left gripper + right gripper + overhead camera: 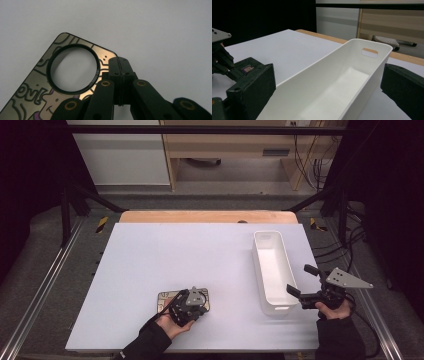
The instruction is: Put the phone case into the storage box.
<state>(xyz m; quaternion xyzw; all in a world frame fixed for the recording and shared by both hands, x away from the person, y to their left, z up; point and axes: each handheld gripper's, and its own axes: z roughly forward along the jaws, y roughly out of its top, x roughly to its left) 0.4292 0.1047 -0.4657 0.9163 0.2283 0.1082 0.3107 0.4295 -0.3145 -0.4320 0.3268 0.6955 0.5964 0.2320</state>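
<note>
1. We see our left gripper (192, 302) low over the front of the white bench (150, 260), its jaws pressed together with nothing between them
2. Its tips sit at the right edge of a flat card (37, 90) with cartoon drawing; whether they touch it we cannot tell
3. The card lies flat on the bench and carries a black ring (73, 69), just left of the jaw tips in the left gripper view
4. Our right gripper (306, 281) is held at the bench's right edge, jaws wide apart and empty
5. A long white bin (272, 270) stands between those jaws in the right gripper view; the jaws are clear of its walls
</note>
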